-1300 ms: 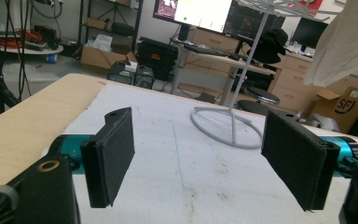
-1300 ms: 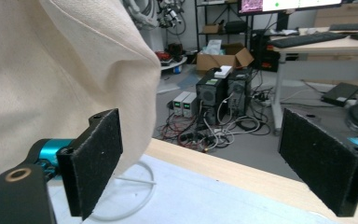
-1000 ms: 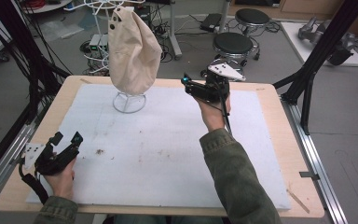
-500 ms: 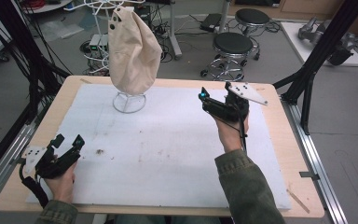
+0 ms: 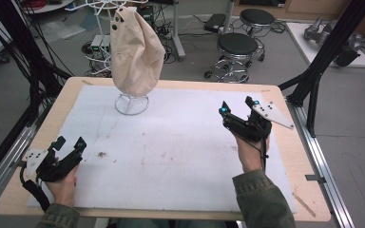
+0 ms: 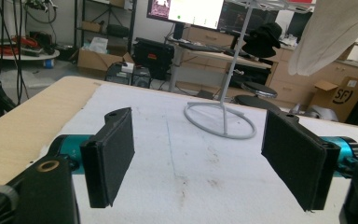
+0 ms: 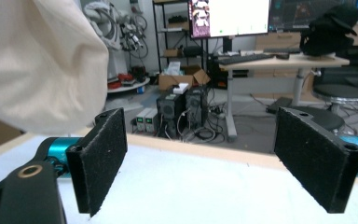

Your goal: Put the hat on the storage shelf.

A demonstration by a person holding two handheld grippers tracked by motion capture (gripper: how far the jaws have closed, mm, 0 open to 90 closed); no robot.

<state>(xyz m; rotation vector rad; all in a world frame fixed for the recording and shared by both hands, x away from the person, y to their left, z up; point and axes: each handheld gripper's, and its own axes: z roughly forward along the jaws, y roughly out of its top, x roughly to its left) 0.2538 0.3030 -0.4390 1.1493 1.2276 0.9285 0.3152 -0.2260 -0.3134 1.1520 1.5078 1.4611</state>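
A cream cloth bag (image 5: 136, 50) hangs on a white wire stand (image 5: 131, 104) at the back left of the white mat (image 5: 171, 152). My left gripper (image 5: 70, 145) rests open near the table's front left edge, nothing between its pads (image 6: 112, 154). The stand's ring base (image 6: 219, 120) lies ahead of it, with the bag (image 6: 331, 35) at the upper right. My right gripper (image 5: 237, 107) is held open above the mat's right side, well apart from the bag. The bag (image 7: 37, 65) hangs at the left of its own view, beyond its empty pads (image 7: 100, 161).
The wooden table (image 5: 285, 156) borders the mat on all sides. Black frame posts (image 5: 323, 61) stand at the right and left. Stools (image 5: 237, 47) and cables sit on the floor behind the table. Dark specks mark the mat (image 5: 102, 154).
My right gripper has drawn back from beside the bag, moving right and toward the person. The left gripper has barely moved.
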